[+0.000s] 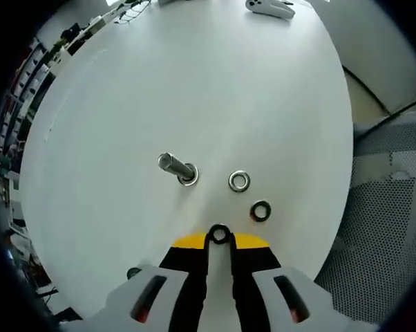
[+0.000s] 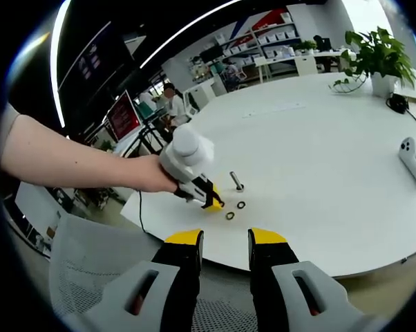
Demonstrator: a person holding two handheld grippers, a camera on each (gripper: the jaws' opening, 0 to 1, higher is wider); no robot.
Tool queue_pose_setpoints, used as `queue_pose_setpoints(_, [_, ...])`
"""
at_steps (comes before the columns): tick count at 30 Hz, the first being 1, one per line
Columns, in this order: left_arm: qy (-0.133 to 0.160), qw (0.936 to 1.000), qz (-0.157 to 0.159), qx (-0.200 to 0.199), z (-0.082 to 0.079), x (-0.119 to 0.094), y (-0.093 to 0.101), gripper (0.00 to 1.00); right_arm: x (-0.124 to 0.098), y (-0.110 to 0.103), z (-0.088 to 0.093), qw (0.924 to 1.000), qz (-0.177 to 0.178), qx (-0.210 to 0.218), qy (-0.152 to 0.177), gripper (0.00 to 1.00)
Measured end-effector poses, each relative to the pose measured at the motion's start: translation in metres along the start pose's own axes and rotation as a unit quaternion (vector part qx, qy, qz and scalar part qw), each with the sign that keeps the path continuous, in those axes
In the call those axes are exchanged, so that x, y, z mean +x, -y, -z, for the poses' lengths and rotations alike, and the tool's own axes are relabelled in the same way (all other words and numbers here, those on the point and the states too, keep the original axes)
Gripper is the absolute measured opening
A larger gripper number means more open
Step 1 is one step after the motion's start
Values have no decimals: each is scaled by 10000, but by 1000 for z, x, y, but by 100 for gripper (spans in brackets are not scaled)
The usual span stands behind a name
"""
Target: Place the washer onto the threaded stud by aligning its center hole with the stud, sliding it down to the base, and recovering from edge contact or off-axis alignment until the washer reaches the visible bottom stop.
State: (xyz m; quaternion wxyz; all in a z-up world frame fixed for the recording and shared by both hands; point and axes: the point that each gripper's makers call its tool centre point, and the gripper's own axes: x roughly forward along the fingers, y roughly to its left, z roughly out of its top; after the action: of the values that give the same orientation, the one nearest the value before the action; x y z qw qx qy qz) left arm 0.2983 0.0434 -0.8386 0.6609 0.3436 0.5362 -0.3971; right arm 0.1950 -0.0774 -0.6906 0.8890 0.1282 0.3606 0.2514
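In the left gripper view, the threaded stud (image 1: 175, 167) is standing on the white counter (image 1: 194, 83), leaning toward the upper left of the picture, with one washer (image 1: 188, 176) already sitting around its base. To its right, a silver washer (image 1: 239, 181) is lying flat on the counter, and a darker washer (image 1: 260, 211) is lying just beside it. The left gripper (image 1: 220, 235) is pinching a fourth washer (image 1: 220, 234) on edge between its yellow-tipped jaws, near the stud but apart from it. That makes four washers and one stud.

The right gripper view is showing more: a hand (image 2: 149, 176) holding the left gripper, two white controllers (image 2: 415, 158) at the counter's right side, and a potted plant (image 2: 375, 59). The right gripper (image 2: 225, 242) is hovering off the counter's edge, jaws parted around nothing. No writing is readable.
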Motion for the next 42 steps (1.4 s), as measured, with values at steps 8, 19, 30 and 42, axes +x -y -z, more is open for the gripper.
queue_pose_setpoints(8, [-10,10000,-26,1,0,-1,0,8,-1,0,0,10000,1,6,0,28])
queue_pose_setpoints(19, [-45,10000,-69,56,7,-6,-2,8,-1,0,0,10000,-7,7,9,28])
queue_pose_setpoints(30, [565,9982,-161,-99,-24,-40,-21,8,-1,0,0,10000,-27,3,20,28])
queue_pose_setpoints(42, [885,9957,-261,120,-57,-59,-27,8,0,0,0,10000,-26,-8,0,28])
